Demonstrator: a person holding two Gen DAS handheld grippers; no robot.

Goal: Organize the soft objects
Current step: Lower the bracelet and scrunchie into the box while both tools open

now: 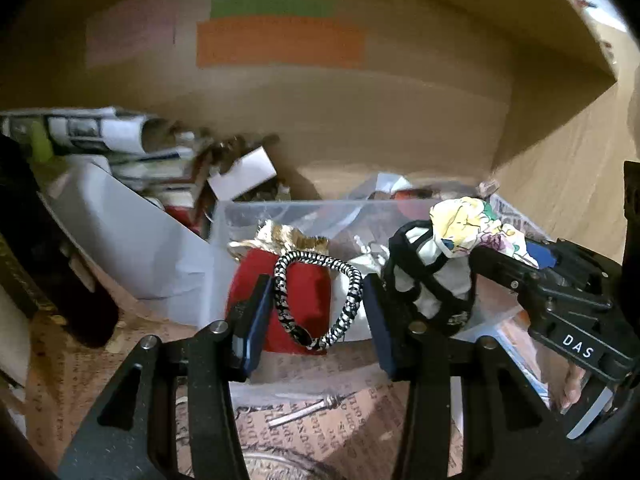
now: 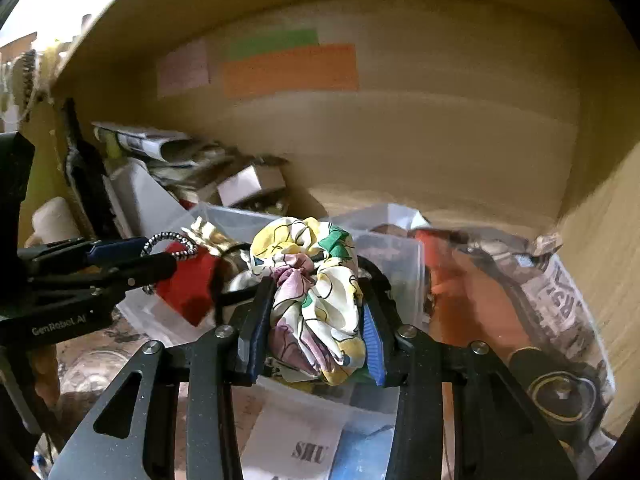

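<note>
My right gripper (image 2: 316,320) is shut on a floral scrunchie (image 2: 316,292) of yellow, green and pink cloth, held over a clear plastic bin (image 2: 396,256); the scrunchie also shows in the left wrist view (image 1: 472,224). My left gripper (image 1: 314,316) holds a black-and-white braided hair band (image 1: 320,300) between its blue pads, stretched over the bin's front. In the bin lie a red pouch (image 1: 296,292) with gold trim and a white pouch with black straps (image 1: 436,276).
Everything sits inside a large cardboard box (image 1: 360,120) with orange and green labels on its back wall. Rolled papers and small boxes (image 1: 132,148) pile at the left. An orange packet and a printed bag (image 2: 560,300) lie at the right.
</note>
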